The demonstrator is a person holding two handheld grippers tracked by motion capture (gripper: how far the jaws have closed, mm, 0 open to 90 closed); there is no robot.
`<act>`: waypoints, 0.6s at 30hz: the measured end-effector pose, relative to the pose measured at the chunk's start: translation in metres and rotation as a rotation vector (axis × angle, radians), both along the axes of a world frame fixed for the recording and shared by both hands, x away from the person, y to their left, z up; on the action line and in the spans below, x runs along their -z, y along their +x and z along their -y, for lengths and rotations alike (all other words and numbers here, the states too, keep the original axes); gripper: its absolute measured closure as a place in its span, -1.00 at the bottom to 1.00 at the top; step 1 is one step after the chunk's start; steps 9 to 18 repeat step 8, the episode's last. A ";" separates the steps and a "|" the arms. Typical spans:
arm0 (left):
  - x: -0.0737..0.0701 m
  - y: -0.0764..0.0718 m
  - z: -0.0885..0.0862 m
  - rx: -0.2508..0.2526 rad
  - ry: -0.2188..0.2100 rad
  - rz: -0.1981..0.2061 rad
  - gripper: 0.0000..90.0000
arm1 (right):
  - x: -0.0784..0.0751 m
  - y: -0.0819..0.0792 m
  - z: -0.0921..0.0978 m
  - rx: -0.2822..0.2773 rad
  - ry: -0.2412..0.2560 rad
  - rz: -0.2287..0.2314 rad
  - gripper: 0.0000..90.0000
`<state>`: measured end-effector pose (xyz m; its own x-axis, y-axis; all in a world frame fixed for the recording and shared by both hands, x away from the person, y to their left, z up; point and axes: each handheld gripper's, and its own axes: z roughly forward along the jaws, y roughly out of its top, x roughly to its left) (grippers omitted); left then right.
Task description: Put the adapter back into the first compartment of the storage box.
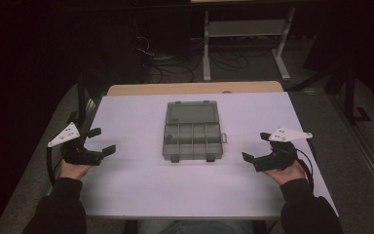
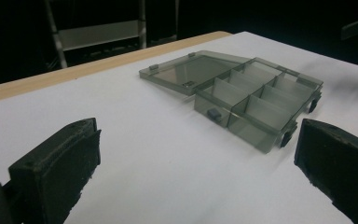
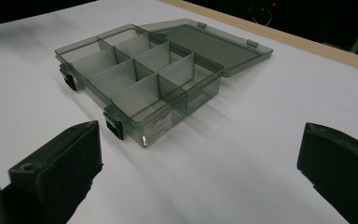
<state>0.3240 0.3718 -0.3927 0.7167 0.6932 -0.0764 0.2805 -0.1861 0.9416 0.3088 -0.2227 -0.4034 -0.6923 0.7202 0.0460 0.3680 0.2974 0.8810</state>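
Note:
A smoky-grey clear plastic organiser box (image 1: 193, 138) lies in the middle of the white table, its lid (image 1: 192, 113) folded flat back on the far side. Its several compartments look bare. In the left gripper view the box (image 2: 256, 105) sits ahead to the right; in the right gripper view the box (image 3: 135, 79) sits ahead to the left. My left gripper (image 1: 100, 141) rests open at the table's left edge, well clear of the box. My right gripper (image 1: 255, 147) stands open to the right of the box, nothing between its jaws.
The white table top (image 1: 141, 185) has a wooden strip (image 1: 195, 88) along its far edge. Behind it, on the dark floor, stand a metal frame (image 1: 246, 34) and loose cables (image 1: 165, 66). A dark stand (image 1: 81, 100) rises at the table's far left corner.

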 end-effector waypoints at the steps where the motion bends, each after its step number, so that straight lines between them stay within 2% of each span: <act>1: 0.001 -0.001 -0.001 -0.006 -0.005 0.004 -1.00 | 0.000 0.000 0.000 -0.001 0.000 0.000 -1.00; 4: 0.003 -0.004 -0.005 -0.022 -0.021 0.007 -1.00 | -0.001 0.000 0.000 -0.005 0.000 0.003 -1.00; 8: 0.004 -0.004 -0.004 -0.015 -0.047 0.000 -1.00 | 0.000 0.000 0.000 -0.006 0.002 0.006 -1.00; 18: 0.004 -0.004 -0.004 -0.015 -0.047 0.000 -1.00 | 0.000 0.000 0.000 -0.006 0.002 0.006 -1.00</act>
